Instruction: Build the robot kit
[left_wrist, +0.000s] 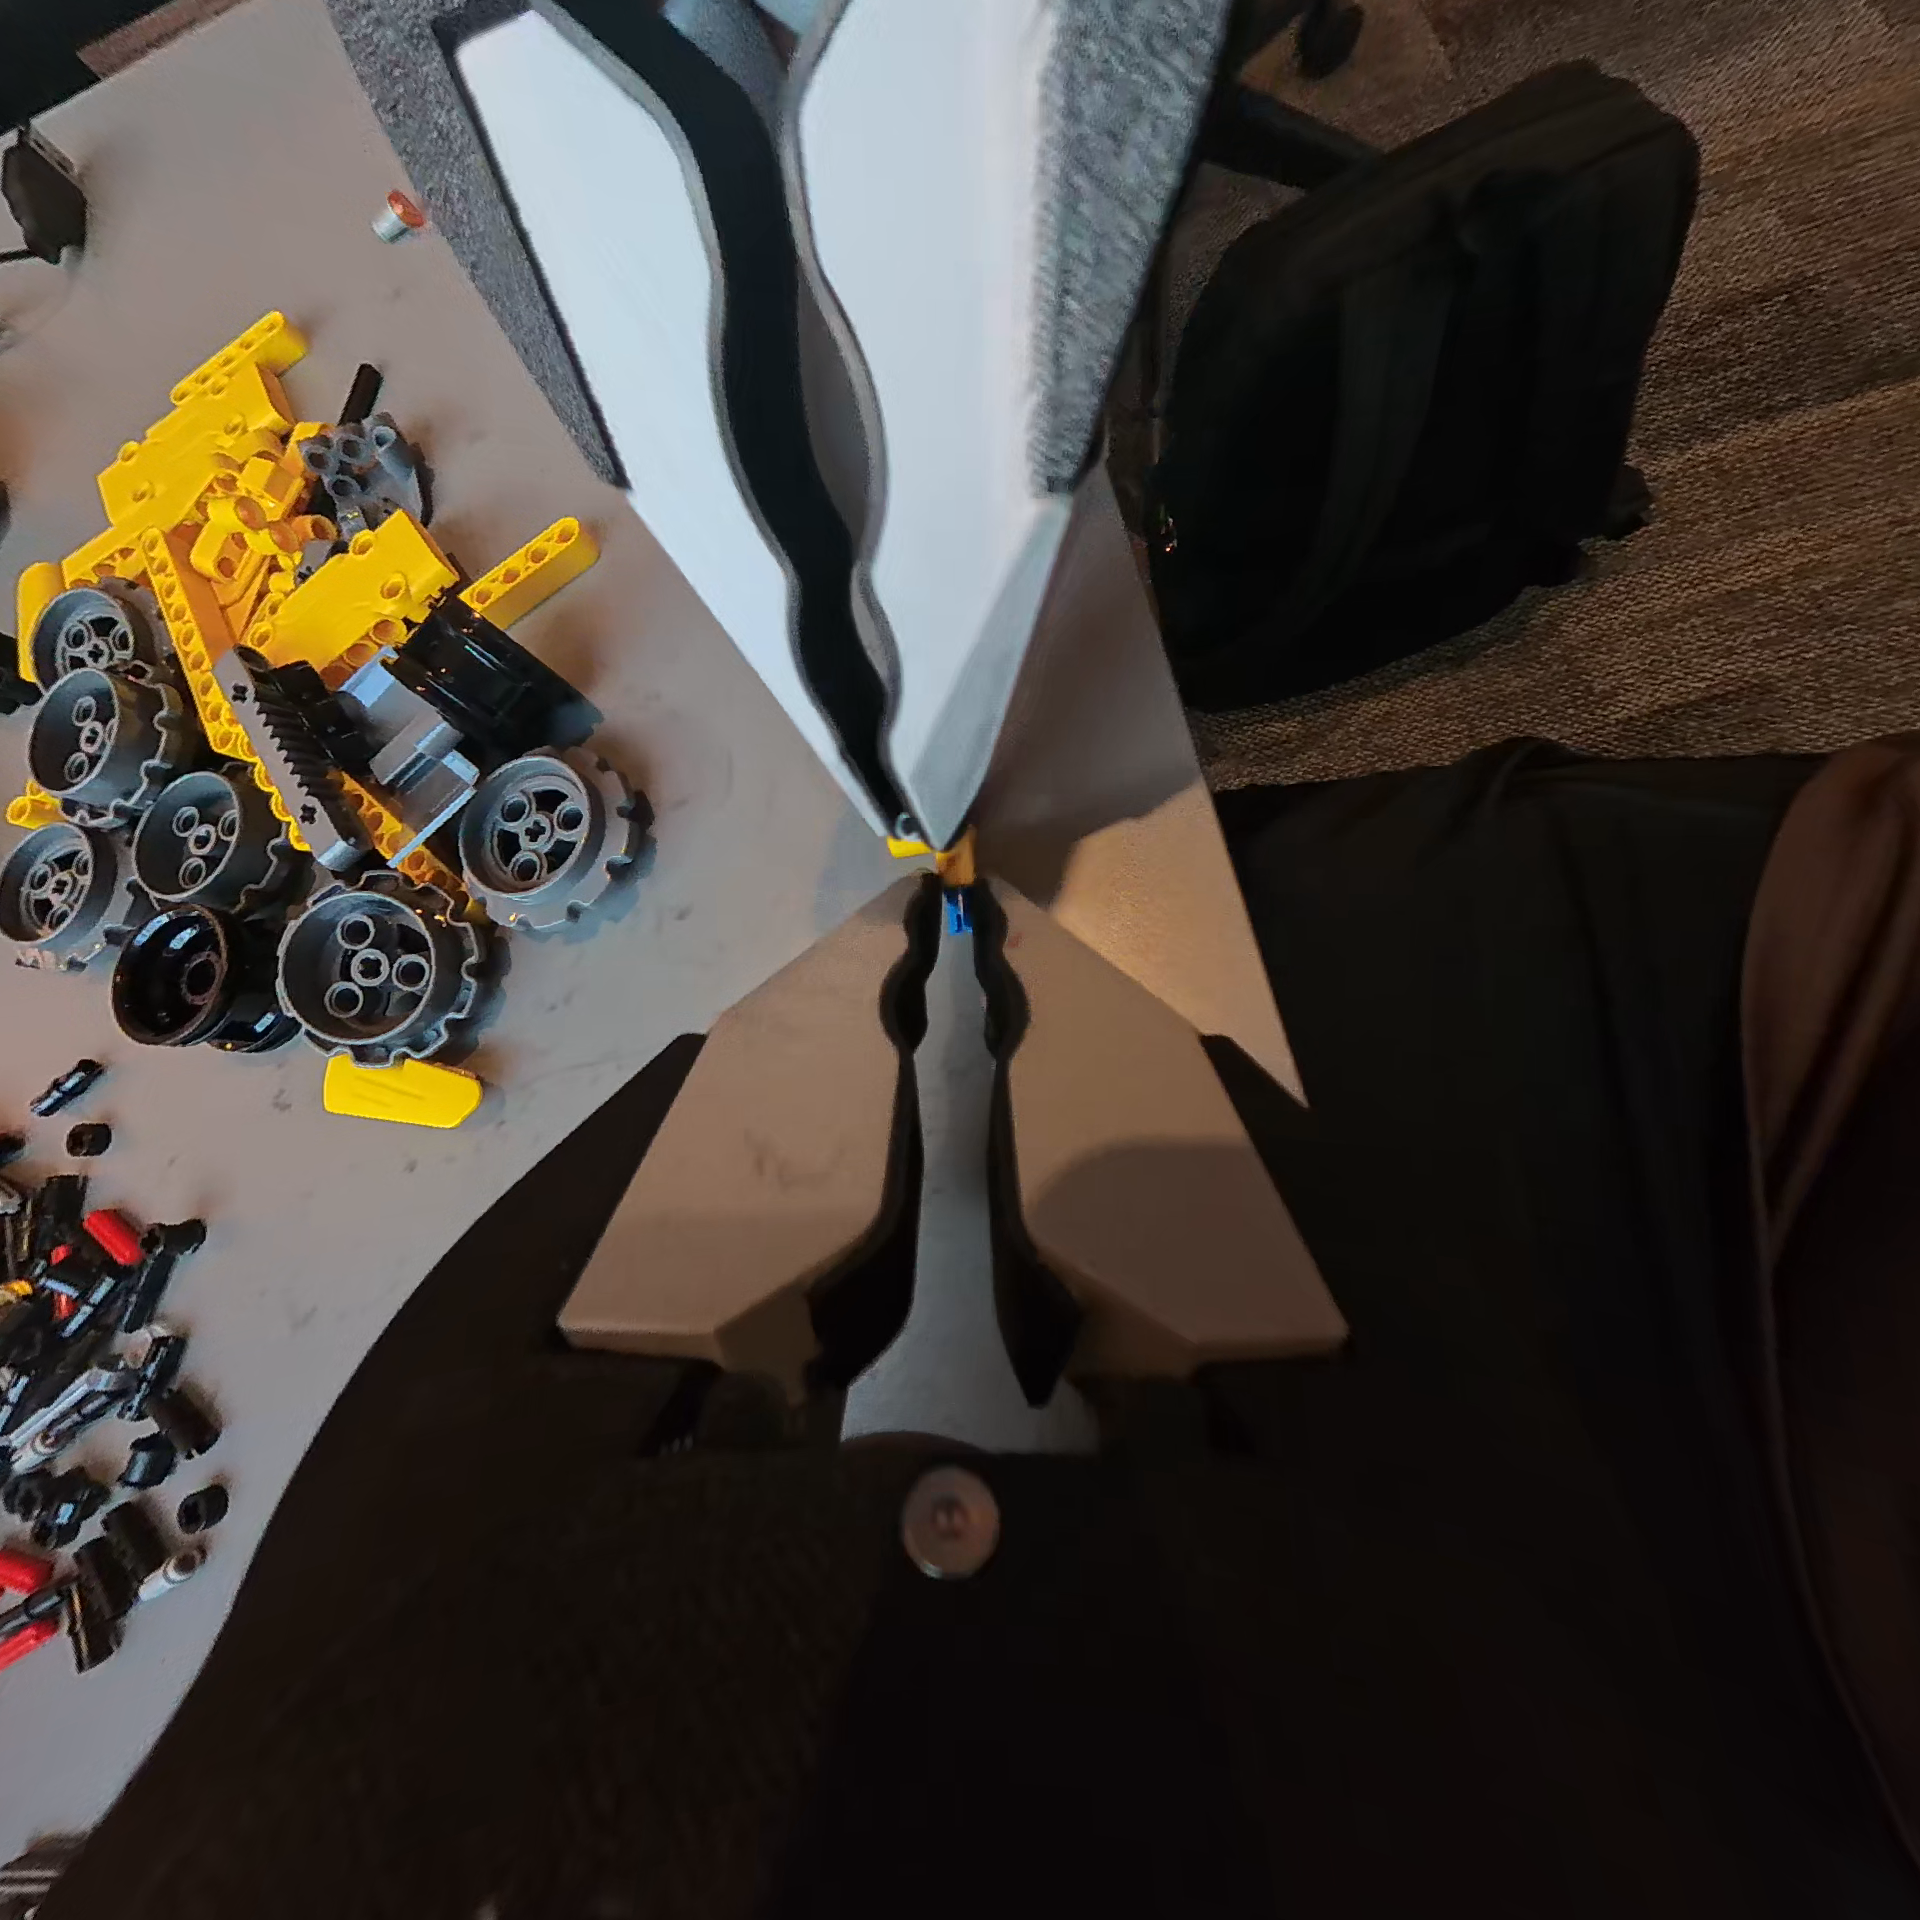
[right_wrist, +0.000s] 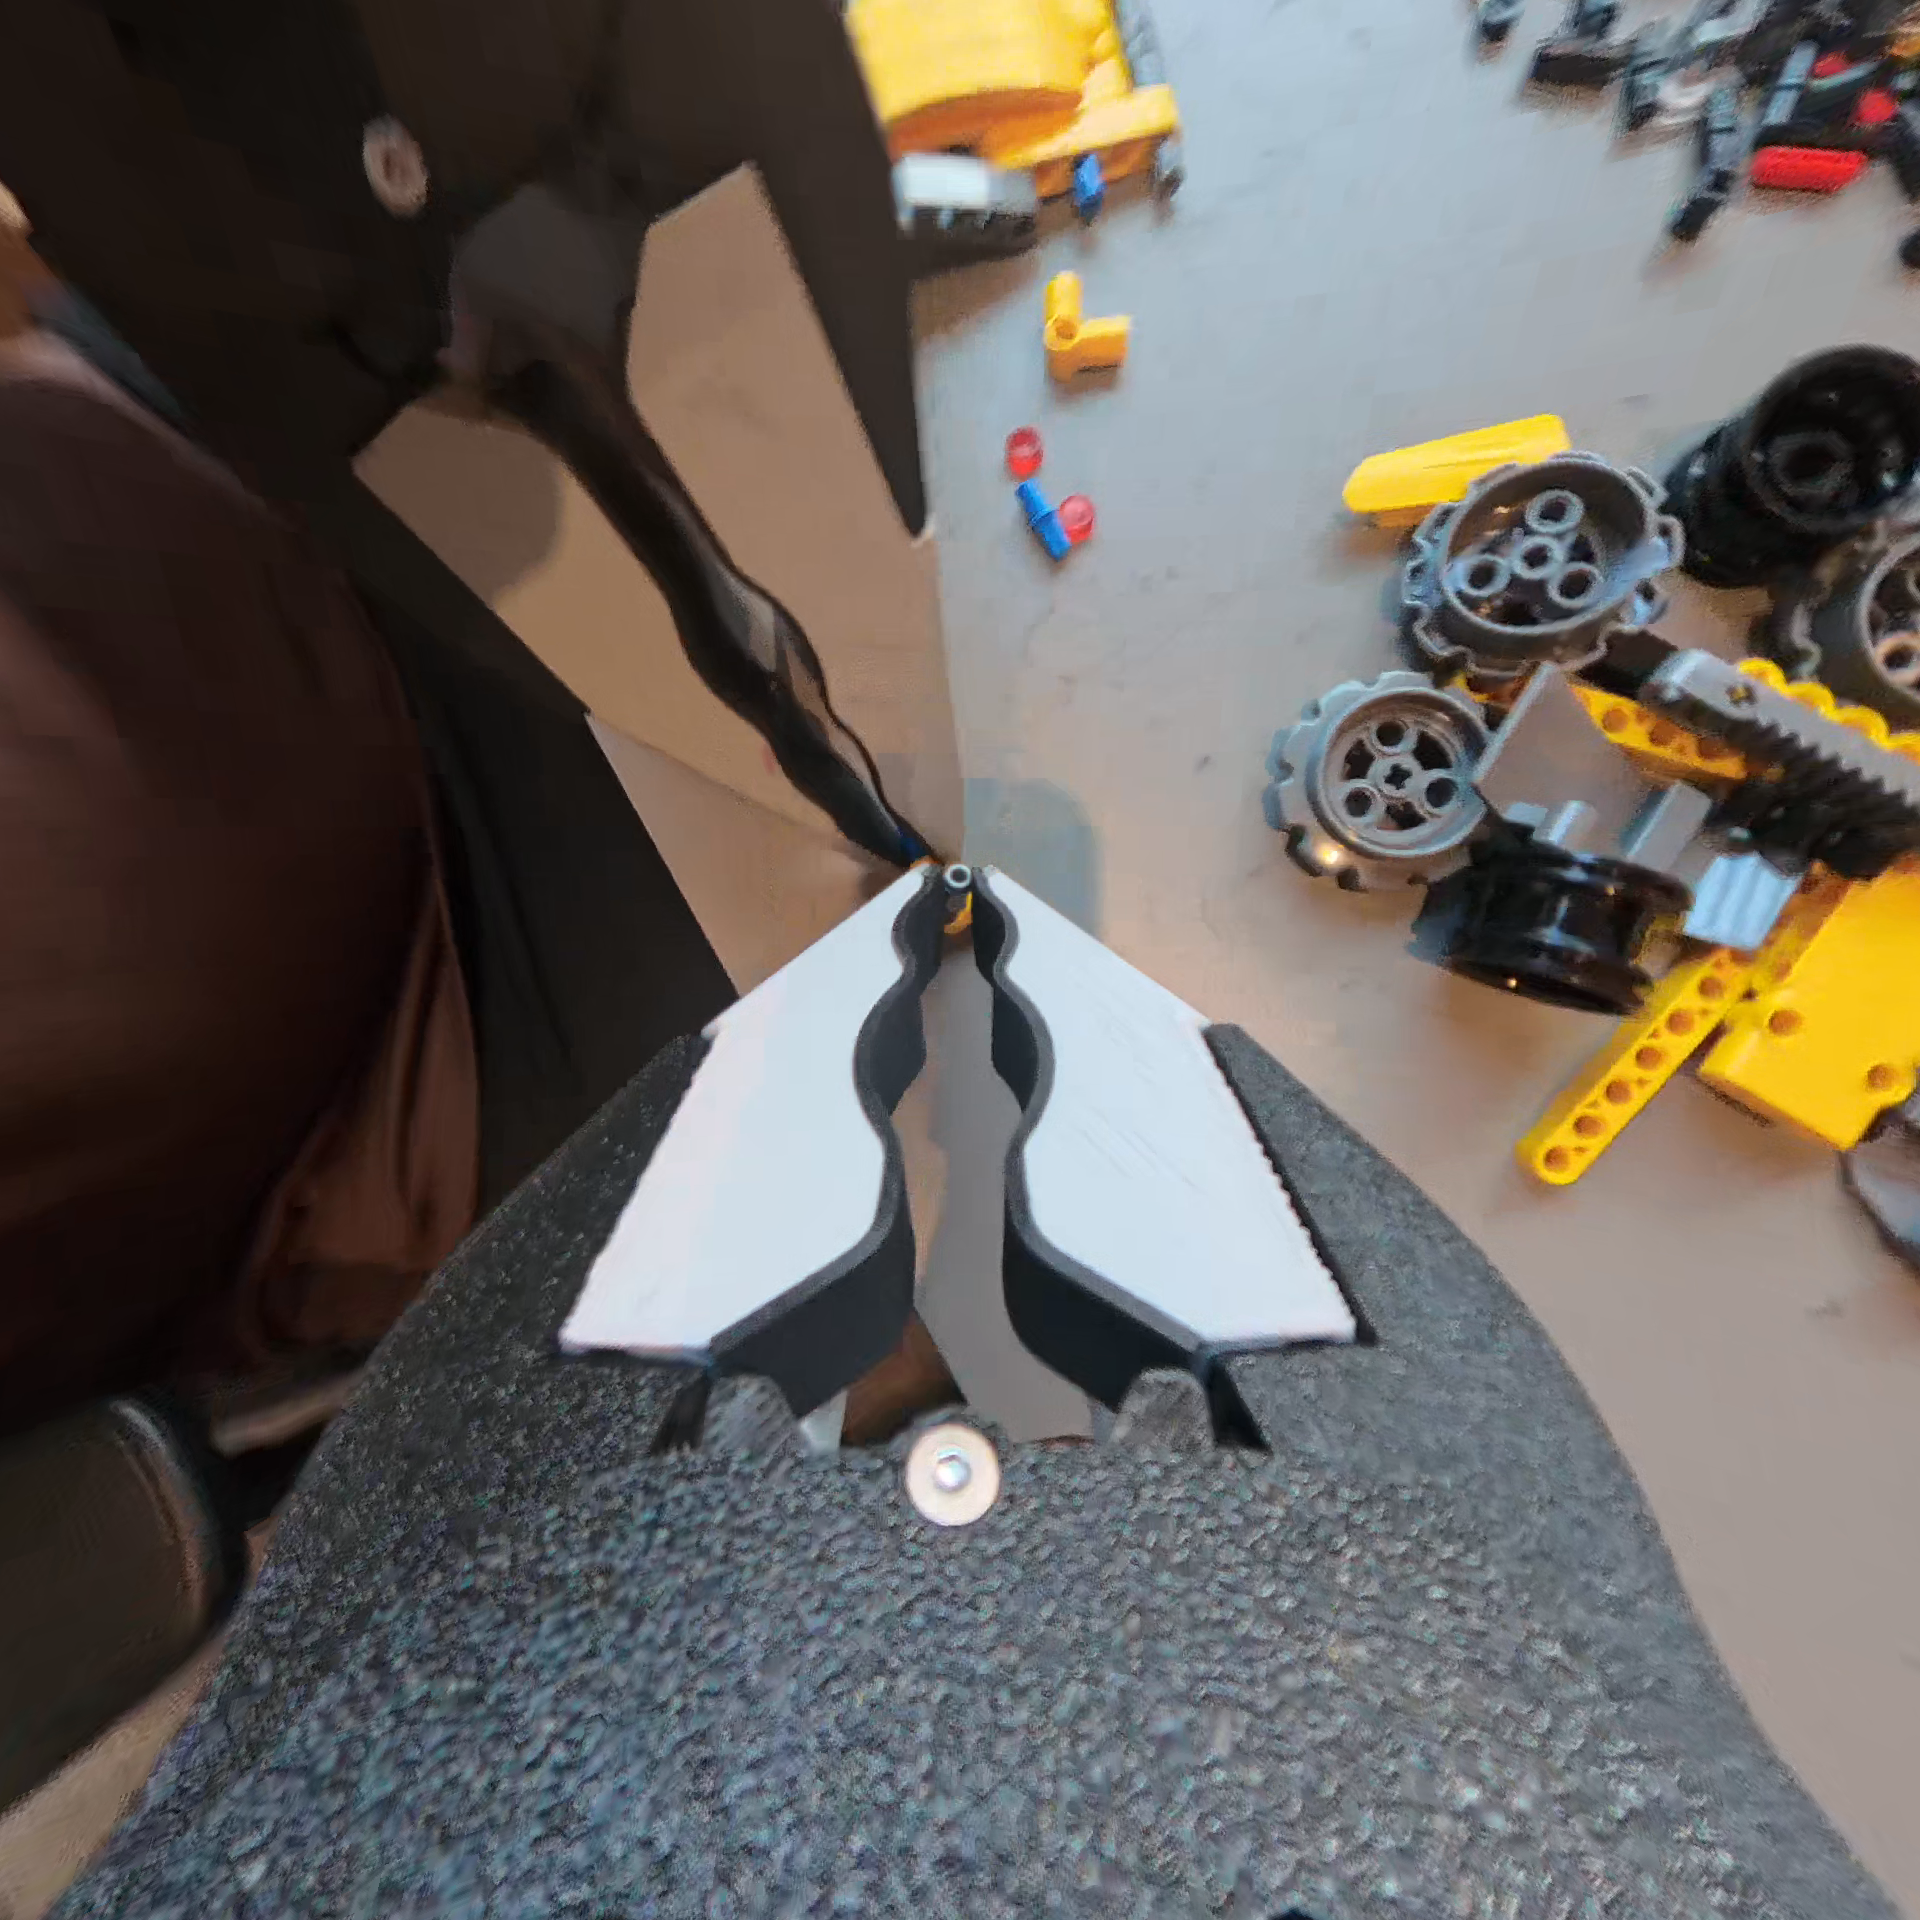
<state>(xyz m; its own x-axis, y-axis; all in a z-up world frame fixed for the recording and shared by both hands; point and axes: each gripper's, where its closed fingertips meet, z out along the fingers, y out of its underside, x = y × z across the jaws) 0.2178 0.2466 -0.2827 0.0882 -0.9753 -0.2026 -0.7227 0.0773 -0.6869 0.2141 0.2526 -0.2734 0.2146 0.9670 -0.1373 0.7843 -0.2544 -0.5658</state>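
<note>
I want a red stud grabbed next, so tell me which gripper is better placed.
Right, probably: the red studs lie ahead of the right gripper, while the left gripper points away from them. Both are shut on a small yellow-blue piece, though.

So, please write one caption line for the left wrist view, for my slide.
Two claws meet tip to tip: left claw pinches a small blue piece, right claw grips a yellow piece, beside a yellow wheeled model.

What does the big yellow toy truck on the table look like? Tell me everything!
The yellow toy truck is plastic building bricks, only partly built, lying on the table to the side of both grippers, untouched. Yellow beams with holes form its frame, with grey and black parts. Grey toothed wheels cluster against it.
</note>
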